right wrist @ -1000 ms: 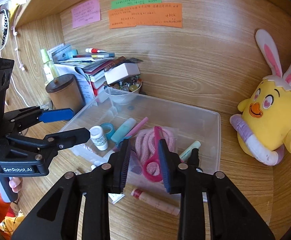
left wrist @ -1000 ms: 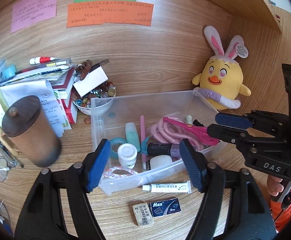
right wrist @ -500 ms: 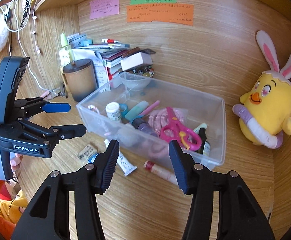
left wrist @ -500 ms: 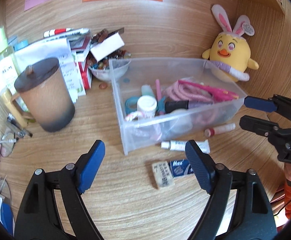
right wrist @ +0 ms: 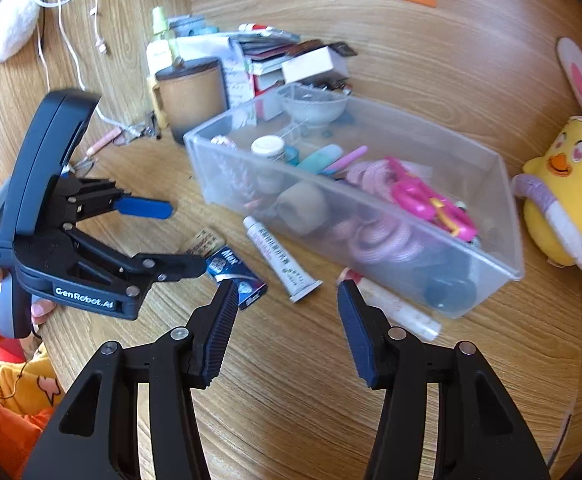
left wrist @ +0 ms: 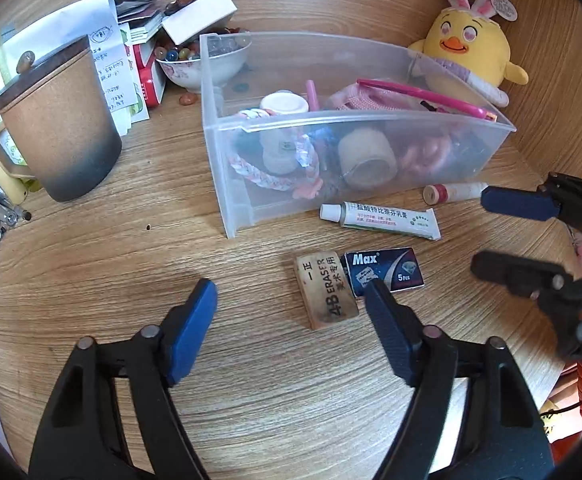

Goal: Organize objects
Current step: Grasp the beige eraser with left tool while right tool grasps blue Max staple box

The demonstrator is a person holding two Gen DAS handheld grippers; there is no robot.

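A clear plastic bin (left wrist: 227, 184) on the wooden desk holds pink scissors (right wrist: 423, 200), rope, a small white jar and other bits. In front of it lie a worn eraser (left wrist: 327, 290), a dark blue Max box (left wrist: 387, 270), a white ointment tube (left wrist: 379, 220) and a capped stick (left wrist: 453, 192). My left gripper (left wrist: 289, 286) hangs low over the desk, its jaws closing with the eraser just ahead between the fingertips, untouched. My right gripper (right wrist: 287, 286) is open over the tube's (right wrist: 281, 260) end, the stick (right wrist: 391, 308) beside its right finger. Each gripper shows in the other's view, the right gripper (left wrist: 479, 232) and the left gripper (right wrist: 186, 238).
A lidded brown mug (left wrist: 59, 120) stands left of the bin. Behind it are stacked books and papers (left wrist: 131, 40) and a bowl of beads (left wrist: 199, 64). A yellow plush chick (left wrist: 467, 48) sits at the back right corner. Wooden walls close the back and right.
My right gripper let go of the pink scissors into the bin and opened. Both grippers drew back from the bin and sank toward the items on the desk.
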